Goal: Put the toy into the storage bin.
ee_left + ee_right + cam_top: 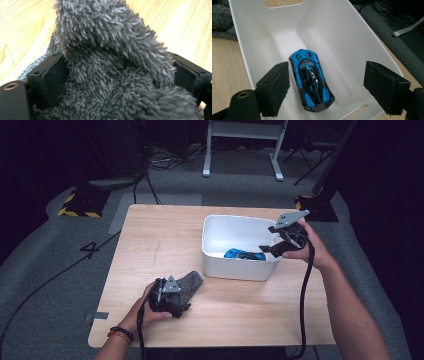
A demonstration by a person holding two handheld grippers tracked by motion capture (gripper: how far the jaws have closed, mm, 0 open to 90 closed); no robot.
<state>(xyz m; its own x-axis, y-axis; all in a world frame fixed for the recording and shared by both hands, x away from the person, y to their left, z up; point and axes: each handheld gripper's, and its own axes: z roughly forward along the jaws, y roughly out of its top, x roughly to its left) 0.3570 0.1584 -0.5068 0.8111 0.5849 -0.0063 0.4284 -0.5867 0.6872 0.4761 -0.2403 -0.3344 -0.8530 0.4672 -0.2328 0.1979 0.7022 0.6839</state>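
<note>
On the wooden table [160,245], my left gripper [182,302] lies near the front edge, shut on a grey fuzzy sock [194,281]. In the left gripper view the sock [112,50] fills the gap of the left gripper [120,70], and both pads [53,77] press into its pile. My right gripper [268,239] hovers over the right end of a white bin [235,267]. It [327,67] stands open above a blue toy car [310,77], which rests on the floor of the bin [352,32], untouched. From above, the car [243,254] shows inside the bin.
The bin has a handle cut-out [284,3] in its far wall. Beyond the table's far edge are cables [150,180] on grey carpet, white desk legs [240,150] and a hazard-striped base [80,205]. A strip of tape [97,316] marks the table's front left corner.
</note>
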